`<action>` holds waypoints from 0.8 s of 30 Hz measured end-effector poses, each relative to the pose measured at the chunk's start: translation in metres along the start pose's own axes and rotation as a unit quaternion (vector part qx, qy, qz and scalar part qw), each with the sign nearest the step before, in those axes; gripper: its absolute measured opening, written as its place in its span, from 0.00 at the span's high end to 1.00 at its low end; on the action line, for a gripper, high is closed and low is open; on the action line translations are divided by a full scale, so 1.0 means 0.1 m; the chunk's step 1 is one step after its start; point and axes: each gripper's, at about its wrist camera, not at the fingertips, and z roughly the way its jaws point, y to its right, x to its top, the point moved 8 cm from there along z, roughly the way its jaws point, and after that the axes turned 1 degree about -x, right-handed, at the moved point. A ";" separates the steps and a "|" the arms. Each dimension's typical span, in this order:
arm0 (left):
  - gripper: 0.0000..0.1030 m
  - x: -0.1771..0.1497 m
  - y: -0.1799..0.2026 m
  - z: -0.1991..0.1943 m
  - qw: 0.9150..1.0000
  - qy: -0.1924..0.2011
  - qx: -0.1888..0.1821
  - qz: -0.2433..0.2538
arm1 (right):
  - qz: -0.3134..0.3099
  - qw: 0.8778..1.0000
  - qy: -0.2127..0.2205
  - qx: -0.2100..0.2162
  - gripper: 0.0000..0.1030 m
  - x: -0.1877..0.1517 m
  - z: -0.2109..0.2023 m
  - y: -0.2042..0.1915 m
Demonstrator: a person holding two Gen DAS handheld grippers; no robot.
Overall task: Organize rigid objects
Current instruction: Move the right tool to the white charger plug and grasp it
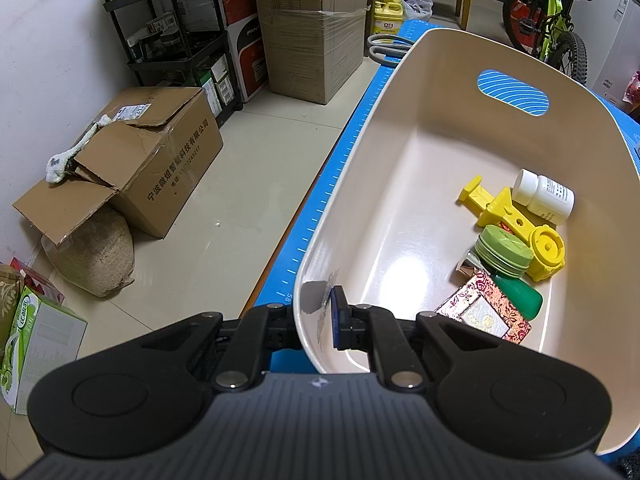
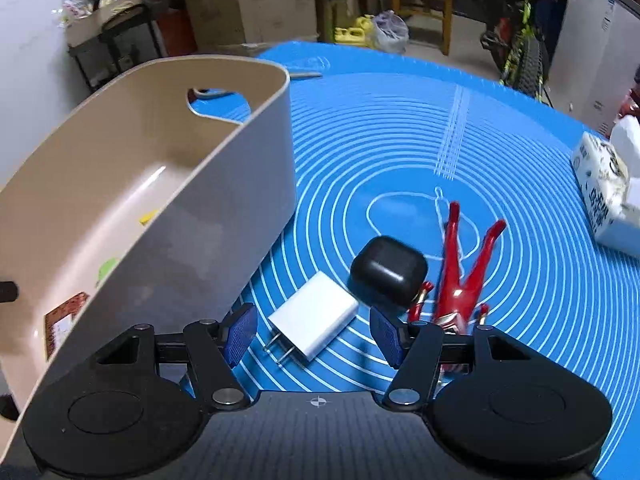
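Note:
My left gripper (image 1: 325, 314) is shut on the near wall of the beige bin (image 1: 360, 168), one blue pad inside and the other finger outside. The bin holds a white pill bottle (image 1: 544, 198), a yellow plastic toy (image 1: 516, 226), a green-lidded jar (image 1: 504, 254), a green bottle (image 1: 522, 299) and a red patterned box (image 1: 486, 316). My right gripper (image 2: 313, 334) stands open low over the blue mat (image 2: 500, 160), with a white plug charger (image 2: 314, 316) lying between its fingers, untouched. A black earbud case (image 2: 388, 270) and a red figure (image 2: 464, 276) lie just beyond, right of the bin (image 2: 224, 200).
A wrapped tissue pack (image 2: 604, 192) sits at the mat's right edge. Grey scissors (image 1: 388, 46) lie behind the bin. Cardboard boxes (image 1: 160, 152), a black shelf (image 1: 180, 40), a wooden chair (image 2: 424, 4) and a bicycle (image 1: 556, 24) stand on the floor around the table.

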 end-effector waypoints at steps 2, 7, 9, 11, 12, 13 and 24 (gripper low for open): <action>0.86 0.00 0.00 0.00 1.000 0.000 0.000 0.000 | 0.002 1.000 -0.004 -0.007 0.32 -0.01 0.07 -0.03; 0.86 0.00 0.00 0.00 1.000 0.000 0.000 0.000 | 0.022 0.999 -0.013 -0.028 0.31 -0.03 0.20 0.03; 0.86 0.00 0.00 0.00 1.000 0.000 0.000 -0.001 | 0.037 0.999 -0.013 -0.033 0.30 -0.03 0.24 0.06; 0.86 0.00 0.00 0.00 1.000 0.000 0.000 0.000 | 0.043 0.998 -0.009 -0.042 0.30 -0.05 0.26 0.07; 0.86 0.00 0.00 0.00 1.000 0.000 0.000 0.000 | 0.047 0.998 -0.008 -0.046 0.31 -0.05 0.27 0.08; 0.86 0.00 0.00 0.00 1.000 0.000 0.000 0.000 | 0.049 0.998 -0.004 -0.050 0.31 -0.04 0.27 0.08; 0.86 0.00 0.00 0.00 1.000 0.000 0.001 0.000 | 0.057 0.996 0.014 -0.069 0.56 -0.13 0.23 -0.01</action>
